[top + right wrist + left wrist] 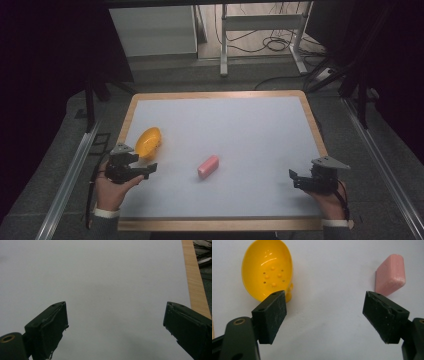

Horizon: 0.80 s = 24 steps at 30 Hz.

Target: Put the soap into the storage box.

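A yellow oval dish (148, 141) with small holes and bumps in its floor lies on the white table top (235, 130) at the left. A pink rectangular bar (208, 166) lies flat near the middle, to the right of the dish. My left gripper (145, 164) sits just in front of the dish, open and holding nothing. In the left gripper view the dish (268, 268) is beyond the left jaw and the bar (390, 273) beyond the right jaw of that gripper (324, 312). My right gripper (295, 179) stands open over bare table at the front right, also open (116, 325).
A wooden rim (220, 95) frames the white top; it (195, 285) runs along the right of the right gripper view. Metal rails (70, 175) flank the table. A white desk frame (223, 45) and floor cables (277, 42) lie behind.
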Motion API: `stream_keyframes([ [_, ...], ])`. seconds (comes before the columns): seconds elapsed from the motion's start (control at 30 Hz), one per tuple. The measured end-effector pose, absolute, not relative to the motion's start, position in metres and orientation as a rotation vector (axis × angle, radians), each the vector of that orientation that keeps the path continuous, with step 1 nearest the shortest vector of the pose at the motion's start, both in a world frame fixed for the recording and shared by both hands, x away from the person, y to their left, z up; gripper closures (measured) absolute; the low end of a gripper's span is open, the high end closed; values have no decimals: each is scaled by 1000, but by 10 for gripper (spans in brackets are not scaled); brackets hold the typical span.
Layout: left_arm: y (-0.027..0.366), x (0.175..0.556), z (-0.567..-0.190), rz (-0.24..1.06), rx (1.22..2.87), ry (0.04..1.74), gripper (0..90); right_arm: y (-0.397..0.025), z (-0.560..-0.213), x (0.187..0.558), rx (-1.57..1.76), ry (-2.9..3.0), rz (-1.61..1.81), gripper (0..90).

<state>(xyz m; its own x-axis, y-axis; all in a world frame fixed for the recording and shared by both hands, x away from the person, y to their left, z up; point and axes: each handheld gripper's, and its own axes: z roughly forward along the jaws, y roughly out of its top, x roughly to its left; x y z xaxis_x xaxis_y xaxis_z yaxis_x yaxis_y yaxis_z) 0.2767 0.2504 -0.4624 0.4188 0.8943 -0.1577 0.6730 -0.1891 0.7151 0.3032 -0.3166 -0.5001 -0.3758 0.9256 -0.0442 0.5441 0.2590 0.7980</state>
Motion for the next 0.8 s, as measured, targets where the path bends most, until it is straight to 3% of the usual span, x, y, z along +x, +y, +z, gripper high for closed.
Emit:
stream_keyframes([
  [0.8, 206, 292, -442, 400, 2042, 1245, 202, -315, -503, 305, 1321, 2036, 952, 58],
])
